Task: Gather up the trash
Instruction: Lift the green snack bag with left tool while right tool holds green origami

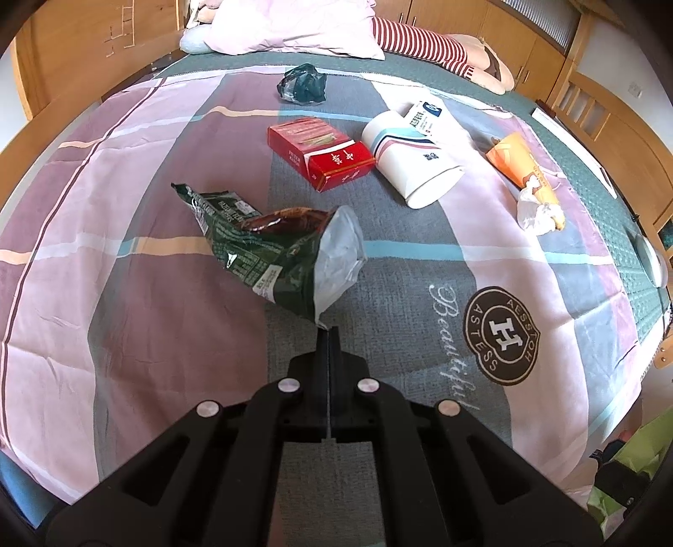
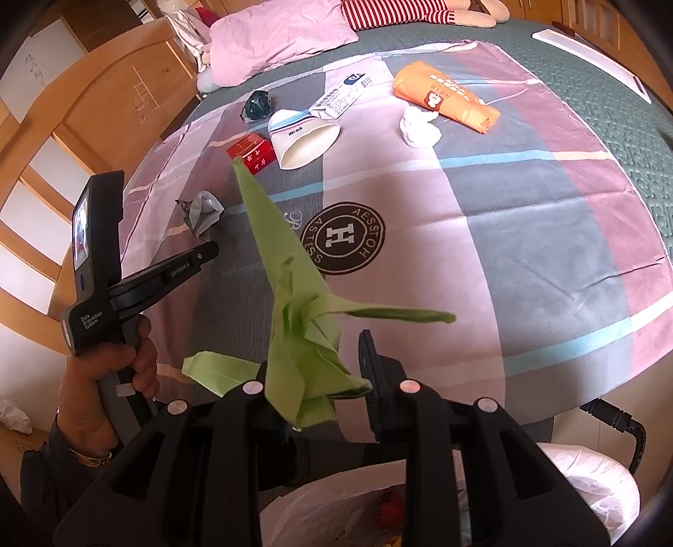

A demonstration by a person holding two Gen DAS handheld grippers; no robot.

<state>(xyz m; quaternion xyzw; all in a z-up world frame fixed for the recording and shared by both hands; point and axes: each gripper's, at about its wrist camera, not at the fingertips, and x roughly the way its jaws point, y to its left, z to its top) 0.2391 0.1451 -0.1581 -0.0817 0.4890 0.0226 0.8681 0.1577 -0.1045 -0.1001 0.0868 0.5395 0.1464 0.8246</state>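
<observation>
My left gripper (image 1: 329, 332) is shut, pinching the torn silver edge of a dark green snack bag (image 1: 269, 248) that lies on the bedspread. In the right wrist view the same left gripper (image 2: 212, 251), held by a hand, touches that snack bag (image 2: 204, 212). My right gripper (image 2: 319, 370) is shut on a crumpled light green bag (image 2: 290, 319) that sticks up above the bed. Farther up the bed lie a red cigarette box (image 1: 321, 153), a white paper cup (image 1: 410, 164), an orange wrapper (image 1: 521, 168), a white tissue (image 1: 534, 210) and a dark crumpled wrapper (image 1: 303, 82).
A white labelled packet (image 1: 425, 115) lies behind the cup. A pink pillow (image 1: 294, 25) and a striped plush toy (image 1: 420, 40) lie at the head of the bed. A wooden bed frame (image 2: 105, 105) runs along the sides. A bin with a white liner (image 2: 589, 492) stands below my right gripper.
</observation>
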